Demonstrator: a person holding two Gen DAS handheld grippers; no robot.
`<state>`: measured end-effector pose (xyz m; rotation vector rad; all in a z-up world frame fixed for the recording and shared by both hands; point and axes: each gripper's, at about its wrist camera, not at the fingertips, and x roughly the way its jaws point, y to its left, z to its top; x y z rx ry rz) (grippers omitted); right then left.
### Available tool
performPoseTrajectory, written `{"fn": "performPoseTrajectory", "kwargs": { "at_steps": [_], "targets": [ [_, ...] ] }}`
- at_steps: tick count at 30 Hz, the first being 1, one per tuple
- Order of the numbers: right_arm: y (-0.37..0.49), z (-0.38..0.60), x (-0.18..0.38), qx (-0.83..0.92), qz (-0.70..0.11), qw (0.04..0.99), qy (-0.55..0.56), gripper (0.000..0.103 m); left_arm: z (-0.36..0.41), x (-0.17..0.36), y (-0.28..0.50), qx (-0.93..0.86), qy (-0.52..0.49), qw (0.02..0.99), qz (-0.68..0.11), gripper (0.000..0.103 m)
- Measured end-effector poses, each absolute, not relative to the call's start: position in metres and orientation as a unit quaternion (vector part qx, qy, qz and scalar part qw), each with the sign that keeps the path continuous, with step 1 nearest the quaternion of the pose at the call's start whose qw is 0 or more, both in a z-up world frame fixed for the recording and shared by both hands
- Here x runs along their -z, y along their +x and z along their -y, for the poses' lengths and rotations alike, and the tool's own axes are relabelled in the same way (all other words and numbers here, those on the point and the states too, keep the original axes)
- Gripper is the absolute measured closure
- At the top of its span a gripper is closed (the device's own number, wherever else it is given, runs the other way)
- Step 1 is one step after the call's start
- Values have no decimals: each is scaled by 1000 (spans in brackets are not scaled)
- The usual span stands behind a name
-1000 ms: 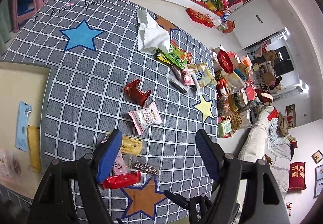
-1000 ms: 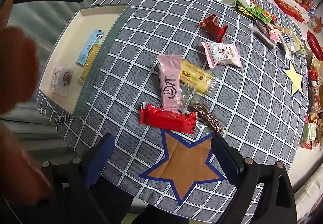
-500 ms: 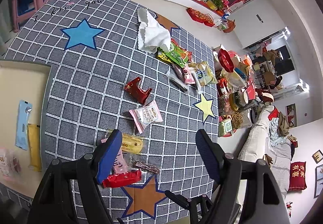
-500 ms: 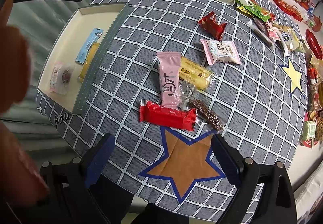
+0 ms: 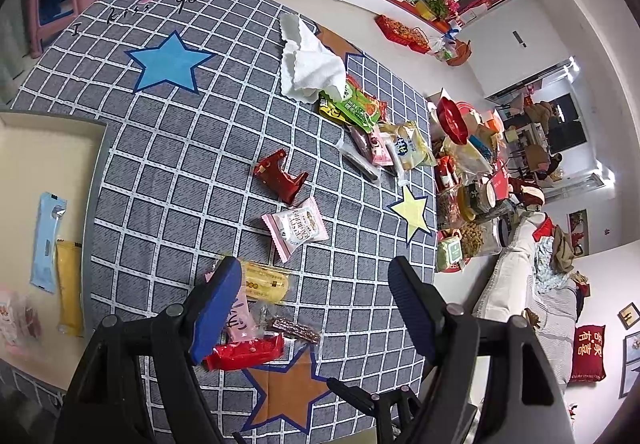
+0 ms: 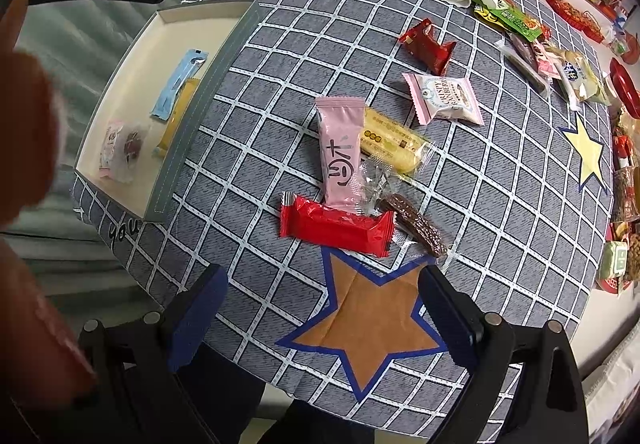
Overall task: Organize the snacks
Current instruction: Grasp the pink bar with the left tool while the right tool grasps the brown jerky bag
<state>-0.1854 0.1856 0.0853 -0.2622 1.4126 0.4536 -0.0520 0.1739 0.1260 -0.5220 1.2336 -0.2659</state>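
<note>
Your left gripper and right gripper hover with jaws wide apart, holding nothing. Below lie a glossy red rectangular snack packet and a pale pink wrapper, touching, on the grey checked cloth bench.

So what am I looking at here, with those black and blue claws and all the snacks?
No robot: a person holds a two-finger gripper in each hand, each carrying a fisheye camera. One picture looks along the left gripper, the other along the right gripper. Both are open and hold nothing. On the checked tablecloth lie loose snacks, among them a red packet, a pink packet and a yellow bar. A shallow tray at the edge already holds a few packets.
</note>
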Motion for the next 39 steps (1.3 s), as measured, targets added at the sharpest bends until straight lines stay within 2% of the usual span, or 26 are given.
{"fn": "performPoseTrajectory", "kwargs": {
  "at_steps": [4, 7, 12, 21, 24, 28, 39],
  "targets": [
    [-192, -174, -76, -200, -663, 713, -108, 6, -172, -113, -54, 98, -177, 783, -588, 23],
    [-187, -149, -55, -150, -696, 696, -86, 6, -175, -81, -62, 71, -106, 761, -636, 23],
    [-187, -100, -32, -84, -735, 671, -47, 6, -192, -18, -79, 29, -137, 690, -710, 23],
    [-162, -35, -20, -39, -747, 663, -18, 6, -154, 25, -63, 41, -110, 682, -721, 23],
    [-114, -10, -18, -48, -745, 664, -42, 6, -148, 22, -60, 40, -65, 697, -713, 21],
    [-76, -40, -20, -97, -725, 674, -103, 6, -160, 18, -67, 37, -60, 696, -715, 21],
    [5, -123, 4, -219, -689, 650, -234, 6, -178, 25, -81, 3, -103, 682, -724, 21]
  ]
}}
